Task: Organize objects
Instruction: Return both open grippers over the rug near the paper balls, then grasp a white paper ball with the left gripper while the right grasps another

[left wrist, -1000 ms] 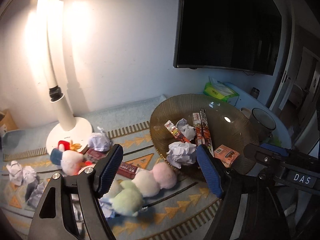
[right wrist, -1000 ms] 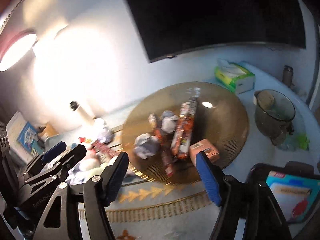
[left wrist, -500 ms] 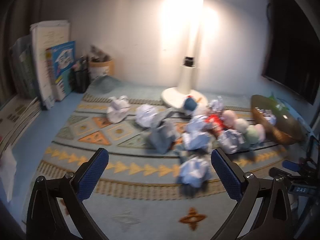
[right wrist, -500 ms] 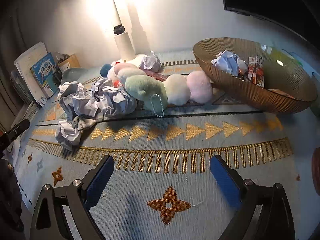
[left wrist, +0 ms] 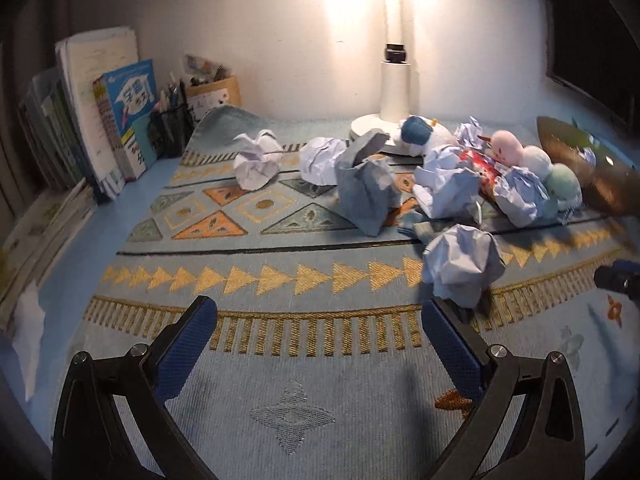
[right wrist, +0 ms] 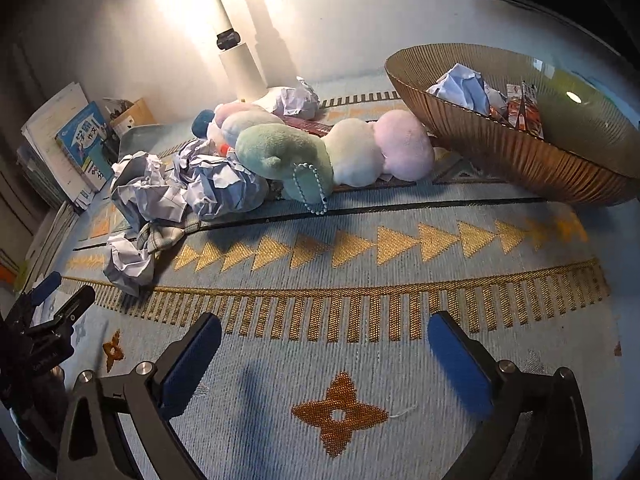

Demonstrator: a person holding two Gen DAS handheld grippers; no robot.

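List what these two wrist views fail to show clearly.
- Bowl: in the left wrist view, cut off by the right edge and blurred; contents unreadable.
- Lamp: head cut off by the top edge in both views.
- Snack packets: right wrist view, print too small.
- Pen holder: left wrist view, contents too small.

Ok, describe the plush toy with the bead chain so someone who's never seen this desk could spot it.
Start at the big ribbed amber bowl on the patterned mat. Lying against its left side is a plush caterpillar made of pastel balls, pink, cream, then green. Unlike the crumpled paper balls beside it, it is soft and fuzzy, with a bead chain hanging from the green end.
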